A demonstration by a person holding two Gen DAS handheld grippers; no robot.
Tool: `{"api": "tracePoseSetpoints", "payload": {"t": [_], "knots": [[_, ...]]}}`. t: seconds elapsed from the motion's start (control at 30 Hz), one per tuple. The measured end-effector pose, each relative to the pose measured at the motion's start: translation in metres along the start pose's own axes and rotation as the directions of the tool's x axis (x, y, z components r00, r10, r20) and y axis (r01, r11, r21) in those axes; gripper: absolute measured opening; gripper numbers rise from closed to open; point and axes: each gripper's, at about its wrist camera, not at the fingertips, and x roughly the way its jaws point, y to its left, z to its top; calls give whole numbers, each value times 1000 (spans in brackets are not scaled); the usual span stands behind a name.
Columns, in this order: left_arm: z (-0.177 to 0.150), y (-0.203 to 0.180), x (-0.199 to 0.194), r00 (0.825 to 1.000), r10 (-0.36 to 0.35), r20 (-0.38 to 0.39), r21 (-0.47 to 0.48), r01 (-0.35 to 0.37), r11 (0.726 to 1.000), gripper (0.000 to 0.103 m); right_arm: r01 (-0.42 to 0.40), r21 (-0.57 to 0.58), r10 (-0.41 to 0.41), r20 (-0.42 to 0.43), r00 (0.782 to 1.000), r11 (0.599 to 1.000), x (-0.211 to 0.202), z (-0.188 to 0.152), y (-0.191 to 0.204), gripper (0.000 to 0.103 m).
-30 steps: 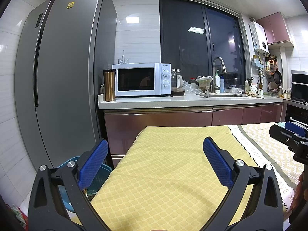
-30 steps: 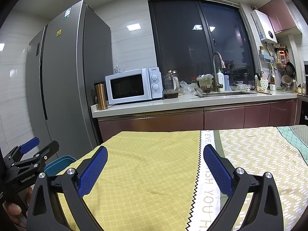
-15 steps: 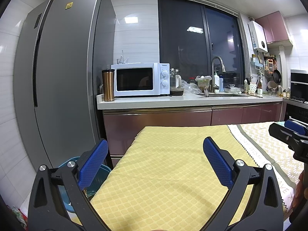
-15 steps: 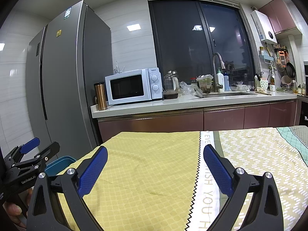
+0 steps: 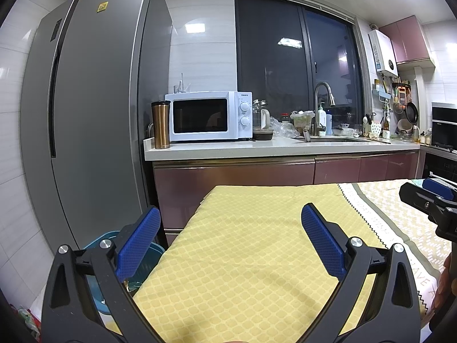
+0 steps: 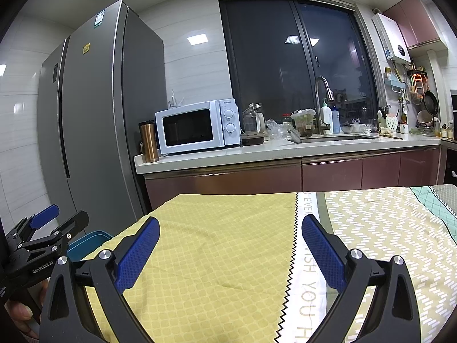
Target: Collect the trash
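Nothing had shifted since the earlier frames: both grippers hung where they were.
The left gripper [image 5: 230, 240] and right gripper [image 6: 230, 253] held their fingers spread, empty, over the yellow tablecloth [image 5: 257, 257]; the blue trash bin [image 5: 100, 260] sat low at the left, beside the table, near the fridge [image 5: 85, 114].

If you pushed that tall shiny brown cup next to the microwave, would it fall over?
Probably yes. The travel cup stands upright and is much taller than it is wide, so a push near its top would likely tip it. Its round body suggests it would then roll along the counter. The shiny metal looks smooth, so a hand-held gripper's pads might slip on it.
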Motion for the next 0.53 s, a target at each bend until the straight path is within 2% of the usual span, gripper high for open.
{"api": "tracePoseSetpoints", "payload": {"t": [0.13, 0.3, 0.4, 0.53], "knots": [[-1, 4, 5, 1000, -13, 0, 9, 13, 1000, 97, 0, 2, 0, -2, 1000, 1000, 1, -1, -1, 96], [-5, 6, 17, 999, -38, -36, 16, 39, 999, 97, 3, 3, -3, -7, 1000, 1000, 2, -2, -2, 96], [-7, 9, 36, 991, -76, -112, 2, 77, 997, 97, 10, 9, -9, -20, 1000, 1000, 4, -3, -8, 96], [-11, 16, 85, 963, -103, -249, -15, 103, 995, 97, 30, 26, -28, -51, 998, 999, 9, -5, -19, 96]]}}
